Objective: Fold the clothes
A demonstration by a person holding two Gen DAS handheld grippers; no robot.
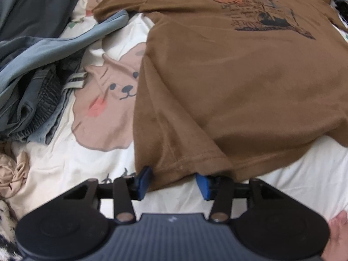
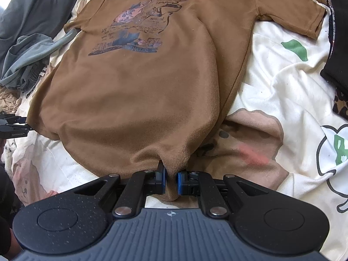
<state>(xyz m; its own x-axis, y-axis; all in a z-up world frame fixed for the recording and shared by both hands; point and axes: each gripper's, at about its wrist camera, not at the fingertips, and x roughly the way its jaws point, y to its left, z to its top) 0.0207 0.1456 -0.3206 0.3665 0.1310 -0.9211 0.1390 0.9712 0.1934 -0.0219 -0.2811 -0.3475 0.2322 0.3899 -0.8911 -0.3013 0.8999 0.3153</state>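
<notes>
Bedsheet (image 2: pixel 282 82): one brown T-shirt (image 2: pixel 141 87), two hand-held grippers.

— What am I working over here?

— I'm looking at a bed whose cream sheet (image 2: pixel 282 82), printed with cartoon bears, is carrying everything.

— And what's lying on it?

— A brown T-shirt (image 2: pixel 139 91) is lying flat across the middle. A heap of blue-grey clothes (image 1: pixel 32 69) is sitting at its left, and a beige garment (image 1: pixel 13 174) is bunching nearer me.
</notes>
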